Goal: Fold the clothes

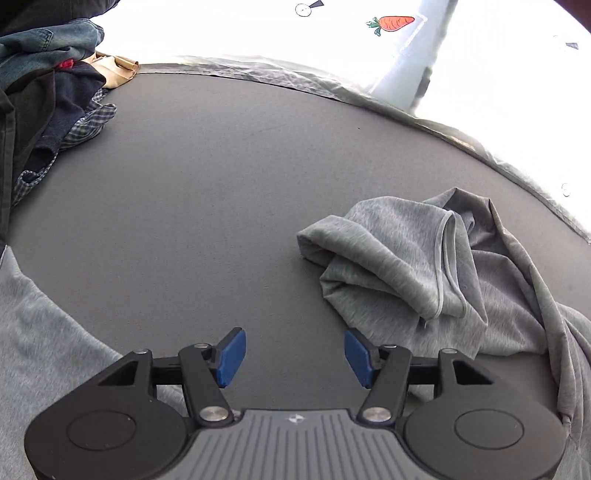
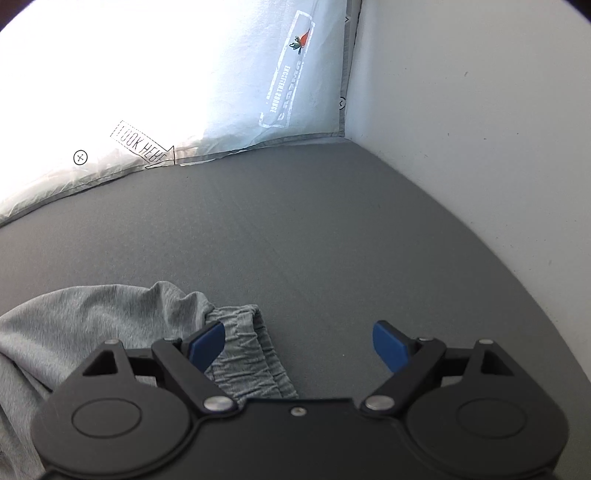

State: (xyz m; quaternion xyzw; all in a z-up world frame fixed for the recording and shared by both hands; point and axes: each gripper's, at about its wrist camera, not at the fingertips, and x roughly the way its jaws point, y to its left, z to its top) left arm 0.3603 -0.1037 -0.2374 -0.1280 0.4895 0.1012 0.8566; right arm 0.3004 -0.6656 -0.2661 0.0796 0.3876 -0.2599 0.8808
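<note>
Fingers with blue pads stand spread wide on the left gripper [image 1: 294,357], grasping nothing, with only the dark grey mat [image 1: 221,184] showing between them. Just beyond its right pad lies the crumpled grey garment [image 1: 424,266], heaped on the mat with a hemmed opening turned upward. Only the left wrist view takes in the pile of other clothes [image 1: 48,103] at the far left edge of the mat, with denim on top and checked fabric below, and the carrot print [image 1: 393,23] on the bright sheet behind. The right gripper [image 2: 298,347] is likewise released, its pads far apart; its left pad sits over the same garment's ribbed elastic waistband [image 2: 247,354], though whether it touches the cloth cannot be told. That waistband shows only in the right wrist view, as do the white wall [image 2: 480,129] beside the mat and a printed "LOOK HERE" arrow [image 2: 142,144] on the sheet.
</note>
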